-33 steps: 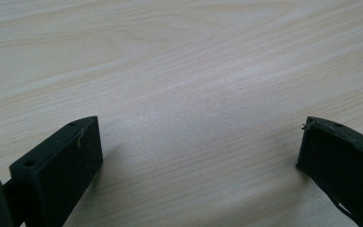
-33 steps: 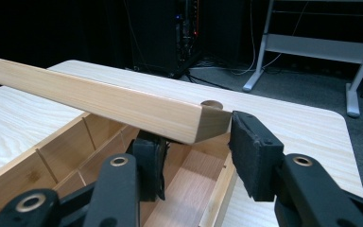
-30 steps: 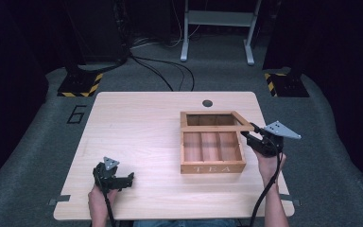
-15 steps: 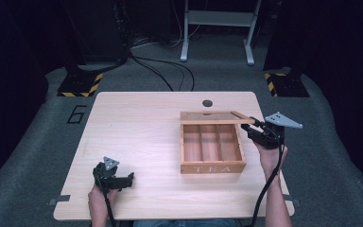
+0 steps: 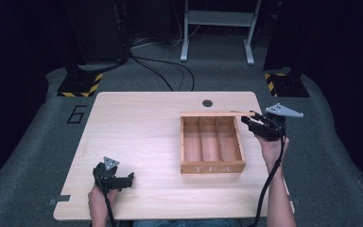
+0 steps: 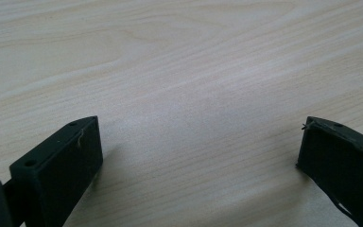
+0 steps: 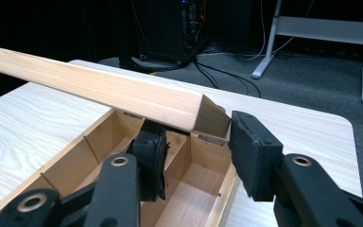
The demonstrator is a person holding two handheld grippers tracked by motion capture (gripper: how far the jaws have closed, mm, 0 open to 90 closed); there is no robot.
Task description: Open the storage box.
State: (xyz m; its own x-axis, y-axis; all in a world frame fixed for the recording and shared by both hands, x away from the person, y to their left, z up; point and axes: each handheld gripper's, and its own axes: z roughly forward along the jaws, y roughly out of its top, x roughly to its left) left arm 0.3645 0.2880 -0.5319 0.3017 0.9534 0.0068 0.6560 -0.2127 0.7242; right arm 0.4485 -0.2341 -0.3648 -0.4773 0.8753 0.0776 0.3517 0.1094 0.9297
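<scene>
I see a pale birch-grain table (image 5: 137,127) carrying a honey-brown wooden box (image 5: 212,166) with white "TEA" letters on its front wall. Its lid (image 7: 99,90), raised over the box, is a lighter tan with fine straight grain. My right gripper (image 5: 254,124), beside the box, is matte black with a grey plate on top; my left gripper (image 5: 118,179), well apart from the box, matches it. Beyond the table from the box, the carpet is dark grey with yellow-and-black hazard stripes (image 5: 80,86).

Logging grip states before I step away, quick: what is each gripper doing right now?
Left gripper: open, holding nothing, low over the table.
Right gripper: closed on the corner of the tea box lid, which stands raised.
</scene>
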